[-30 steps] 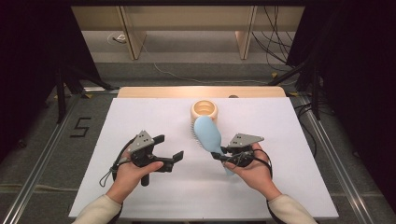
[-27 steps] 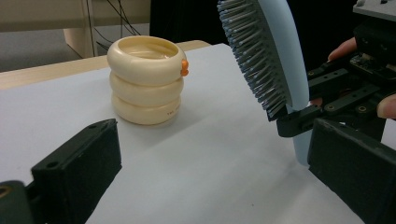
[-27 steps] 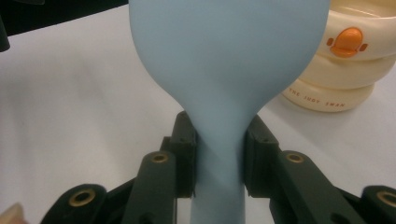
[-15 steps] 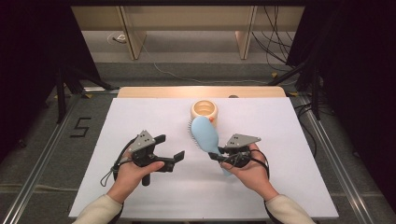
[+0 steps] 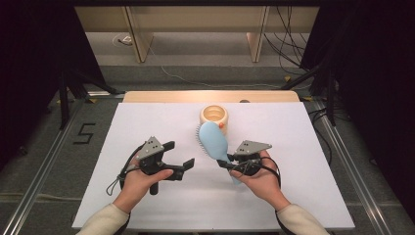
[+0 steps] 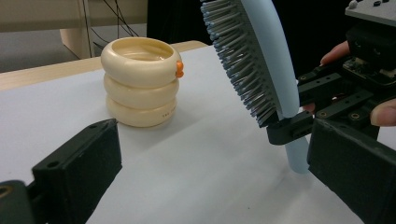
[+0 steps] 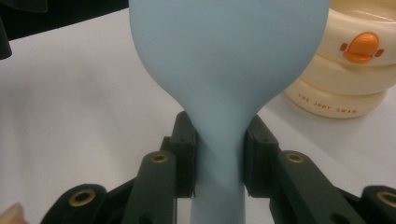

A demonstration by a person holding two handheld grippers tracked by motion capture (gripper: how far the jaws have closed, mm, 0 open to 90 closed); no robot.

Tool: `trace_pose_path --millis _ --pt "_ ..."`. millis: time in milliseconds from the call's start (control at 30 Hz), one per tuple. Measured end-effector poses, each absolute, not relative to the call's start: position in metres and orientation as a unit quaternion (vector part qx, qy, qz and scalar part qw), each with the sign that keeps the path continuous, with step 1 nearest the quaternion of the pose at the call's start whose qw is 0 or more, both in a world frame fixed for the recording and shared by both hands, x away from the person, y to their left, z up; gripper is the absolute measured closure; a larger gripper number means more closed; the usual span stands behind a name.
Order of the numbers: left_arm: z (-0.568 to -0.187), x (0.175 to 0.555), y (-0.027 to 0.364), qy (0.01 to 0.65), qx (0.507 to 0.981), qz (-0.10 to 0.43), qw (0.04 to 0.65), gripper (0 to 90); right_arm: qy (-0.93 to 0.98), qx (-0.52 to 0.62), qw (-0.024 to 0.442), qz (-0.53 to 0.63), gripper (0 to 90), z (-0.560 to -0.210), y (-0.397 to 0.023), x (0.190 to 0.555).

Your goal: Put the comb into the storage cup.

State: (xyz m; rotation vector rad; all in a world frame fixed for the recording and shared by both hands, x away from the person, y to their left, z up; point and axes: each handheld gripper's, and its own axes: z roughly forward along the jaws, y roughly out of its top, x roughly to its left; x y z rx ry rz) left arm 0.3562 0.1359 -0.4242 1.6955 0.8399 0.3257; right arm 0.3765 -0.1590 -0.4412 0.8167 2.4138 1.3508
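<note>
Right tongs [image 5: 226, 162] clamped on the neck of the pale blue hairbrush [image 5: 213, 140], which is lifted off the white table [image 5: 303, 147], head tilted toward 11 o'clock, bristles facing left. Left tongs [image 5: 178, 157] stand apart, empty, at 9 o'clock of the brush. Cream ringed cup [image 5: 214, 116] sits at 12 o'clock, just beyond the brush head. Step in hand looks like carrying or handing over the brush. Next move probably needs the left tongs to close on the head, or a lowering toward the cup.
</note>
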Motion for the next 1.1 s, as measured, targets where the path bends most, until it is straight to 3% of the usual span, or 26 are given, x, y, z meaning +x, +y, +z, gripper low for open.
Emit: trace_pose_path --millis 1100 --pt "-0.415 0.37 0.112 0.333 0.732 0.138 0.578 1.9 0.821 0.291 0.127 0.474 70.4 -0.442 -0.153 0.379"
